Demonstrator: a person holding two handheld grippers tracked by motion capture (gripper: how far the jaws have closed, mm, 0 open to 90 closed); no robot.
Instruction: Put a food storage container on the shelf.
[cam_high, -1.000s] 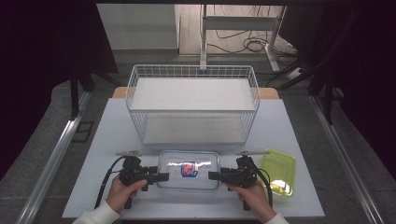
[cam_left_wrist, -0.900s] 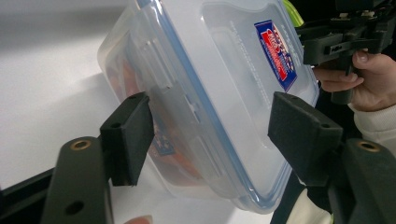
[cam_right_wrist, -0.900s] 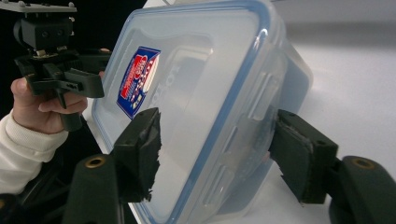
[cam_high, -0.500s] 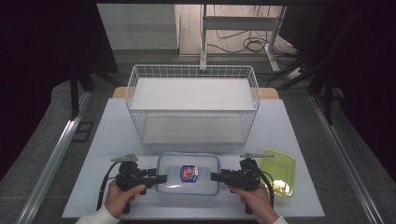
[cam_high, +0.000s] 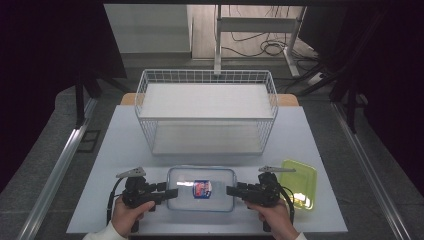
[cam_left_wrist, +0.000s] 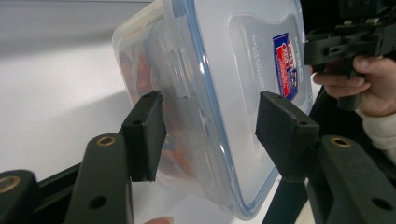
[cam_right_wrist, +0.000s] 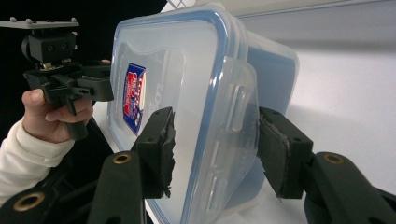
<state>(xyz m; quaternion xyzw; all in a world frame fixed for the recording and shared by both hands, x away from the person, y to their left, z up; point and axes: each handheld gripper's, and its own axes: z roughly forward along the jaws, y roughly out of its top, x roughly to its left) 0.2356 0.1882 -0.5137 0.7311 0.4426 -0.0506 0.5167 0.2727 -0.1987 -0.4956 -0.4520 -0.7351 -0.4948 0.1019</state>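
Both grippers had closed in on the box (cam_high: 201, 188) since a second earlier, their jaws narrowing from either end while the box itself kept its place at the near edge of the table (cam_high: 120, 150). One clear box with a blue-rimmed lid lay there, flat, a red-and-blue label (cam_high: 202, 188) on top. In the left gripper view the left gripper (cam_left_wrist: 210, 126) straddled the box's end latch (cam_left_wrist: 180, 81): one pad (cam_left_wrist: 144, 135) pressed against the underside, the other pad (cam_left_wrist: 280, 130) stood just off the lid (a sliver of gap showed), so the jaws were not yet clenched. In the right gripper view the right gripper (cam_right_wrist: 212, 147) straddled the opposite latch, its pads (cam_right_wrist: 159, 149) close to lid and base, though whether both touched I could not tell; no firm grip was evident.

Two hands, one per gripper: the left hand (cam_high: 131, 212) and right hand (cam_high: 272, 215) came in from the near edge, gripping the handles, both tools held level and pointing inward at each other. One green tray (cam_high: 300, 182) lay just right of the right gripper. One white wire basket (cam_high: 206, 112) stood farther back, well apart from the box.
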